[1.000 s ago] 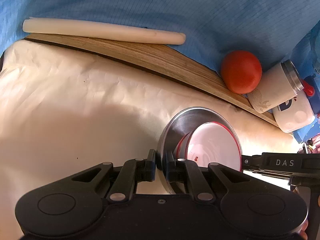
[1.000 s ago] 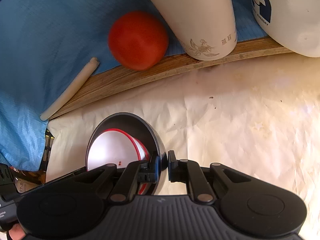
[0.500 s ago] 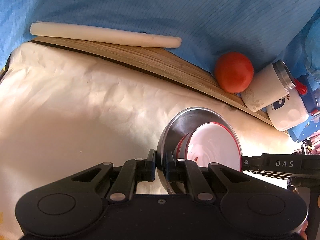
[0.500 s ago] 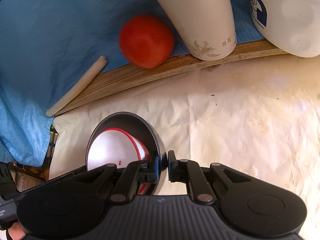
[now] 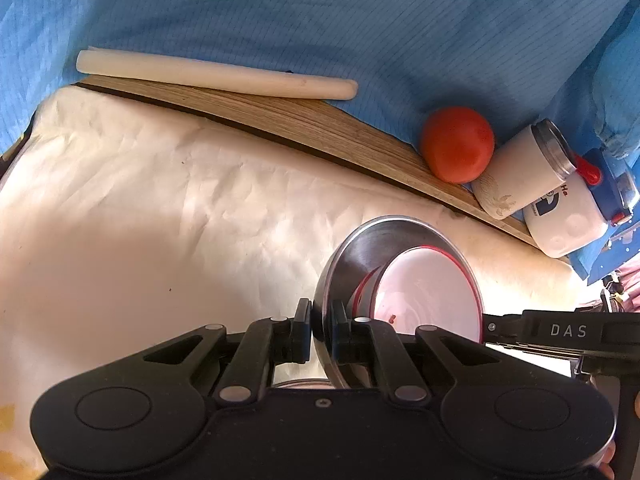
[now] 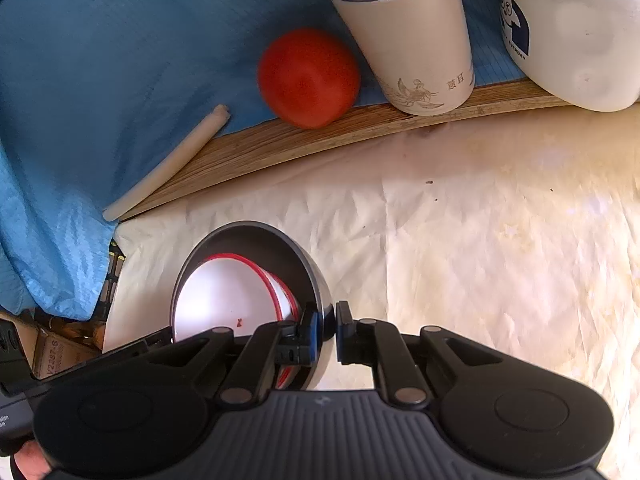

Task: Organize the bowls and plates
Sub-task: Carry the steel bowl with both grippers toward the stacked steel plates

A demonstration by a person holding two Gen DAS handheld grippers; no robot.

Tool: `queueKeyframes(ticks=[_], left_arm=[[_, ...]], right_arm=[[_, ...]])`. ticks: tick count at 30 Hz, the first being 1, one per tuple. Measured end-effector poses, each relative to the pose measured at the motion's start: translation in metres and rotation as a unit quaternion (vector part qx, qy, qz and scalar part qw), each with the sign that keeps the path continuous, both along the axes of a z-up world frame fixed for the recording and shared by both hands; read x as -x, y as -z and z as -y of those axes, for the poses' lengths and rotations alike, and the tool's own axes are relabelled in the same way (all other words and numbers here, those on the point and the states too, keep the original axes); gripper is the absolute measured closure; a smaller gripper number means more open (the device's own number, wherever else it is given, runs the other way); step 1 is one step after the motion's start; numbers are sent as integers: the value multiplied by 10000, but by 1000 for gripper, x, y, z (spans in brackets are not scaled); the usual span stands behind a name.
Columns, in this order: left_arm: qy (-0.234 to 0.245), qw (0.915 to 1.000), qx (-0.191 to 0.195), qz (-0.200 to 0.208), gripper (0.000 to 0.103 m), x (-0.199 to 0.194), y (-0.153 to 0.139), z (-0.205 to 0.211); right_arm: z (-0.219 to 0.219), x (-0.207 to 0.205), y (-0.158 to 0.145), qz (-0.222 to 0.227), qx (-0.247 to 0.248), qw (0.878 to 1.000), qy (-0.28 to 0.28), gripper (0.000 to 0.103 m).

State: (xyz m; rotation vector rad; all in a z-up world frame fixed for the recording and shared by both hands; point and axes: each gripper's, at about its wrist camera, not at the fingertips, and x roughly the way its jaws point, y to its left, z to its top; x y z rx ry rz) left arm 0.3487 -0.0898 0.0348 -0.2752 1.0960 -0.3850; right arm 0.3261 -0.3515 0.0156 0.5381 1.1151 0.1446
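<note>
Household dining or kitchen setting: a wooden table (image 5: 304, 124) under a cream cover (image 5: 160, 216), with a tomato (image 5: 457, 149), tumbler (image 5: 524, 172) and white jug (image 5: 568, 220) at upper right. Blue cloth (image 5: 320, 20) fills the top; cardboard box (image 6: 52, 354) at lower left.

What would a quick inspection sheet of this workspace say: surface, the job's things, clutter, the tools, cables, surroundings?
Surface: crinkled cream paper over a wooden board; blue cloth behind.
Job's things: a steel bowl with a red-rimmed white bowl nested inside, carried tilted above the paper.
Clutter: a red tomato, a cream tumbler, a white printed jug and a cream rod along the board's far edge.
Tools: left tool shut on the steel bowl's rim; right tool shut on the opposite rim.
Cables: nothing seen.
Surroundings: a cardboard box below the table's left end.
</note>
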Motion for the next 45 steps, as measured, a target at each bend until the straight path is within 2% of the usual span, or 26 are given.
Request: queueKeyframes(ticks=[45], left_arm=[[-47, 9999, 84, 107, 96, 49, -11, -31]], right_arm=[[-27, 52, -14, 153, 151, 9995, -224, 93]])
